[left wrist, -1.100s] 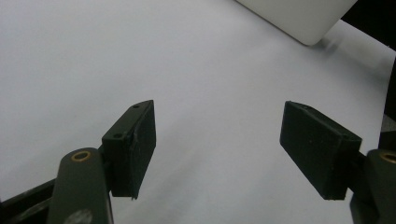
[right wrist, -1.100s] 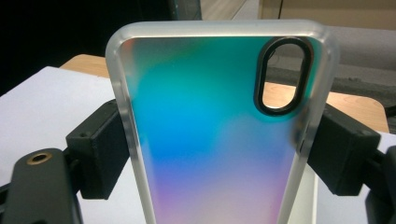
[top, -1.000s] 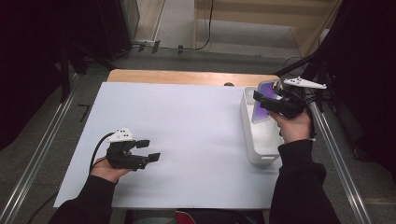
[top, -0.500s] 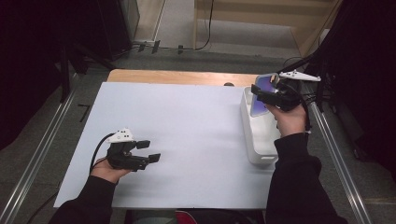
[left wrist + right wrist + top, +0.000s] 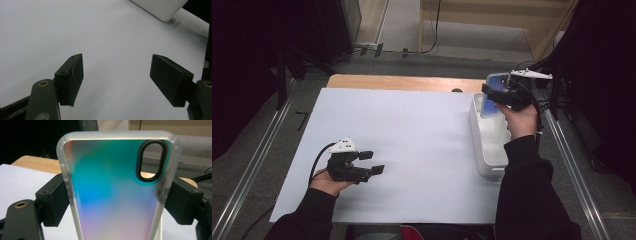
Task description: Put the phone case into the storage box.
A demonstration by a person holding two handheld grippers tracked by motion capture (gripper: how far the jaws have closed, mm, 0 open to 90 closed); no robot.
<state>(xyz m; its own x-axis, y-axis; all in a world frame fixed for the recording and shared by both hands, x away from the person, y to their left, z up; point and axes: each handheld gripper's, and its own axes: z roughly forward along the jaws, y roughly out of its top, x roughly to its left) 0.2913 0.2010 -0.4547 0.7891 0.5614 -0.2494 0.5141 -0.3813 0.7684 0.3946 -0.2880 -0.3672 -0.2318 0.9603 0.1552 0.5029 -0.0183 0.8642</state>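
Observation:
An iridescent blue-green phone case point(image 5: 112, 190) with a frosted rim and an oval camera cutout stands upright between the jaws of my right gripper point(image 5: 113, 202), which press on its two long edges. In the high view that right gripper point(image 5: 499, 97) holds the case point(image 5: 491, 102) above the far end of a white tray point(image 5: 484, 150) at the table's right. My left gripper point(image 5: 372, 162) rests low over the white sheet point(image 5: 412, 135) at the front left, its jaws apart. In the left gripper view nothing lies between the fingers point(image 5: 71, 77) of the left gripper point(image 5: 120, 80).
The white tray's corner point(image 5: 162, 10) appears at the top of the left gripper view. A wooden table edge point(image 5: 402, 82) runs behind the white sheet. Metal rails point(image 5: 567, 165) flank the table on both sides. Dark curtains stand left and right.
My right gripper has carried the phone case away from me, from over the tray's middle toward its far end. The left gripper has stayed where it was.

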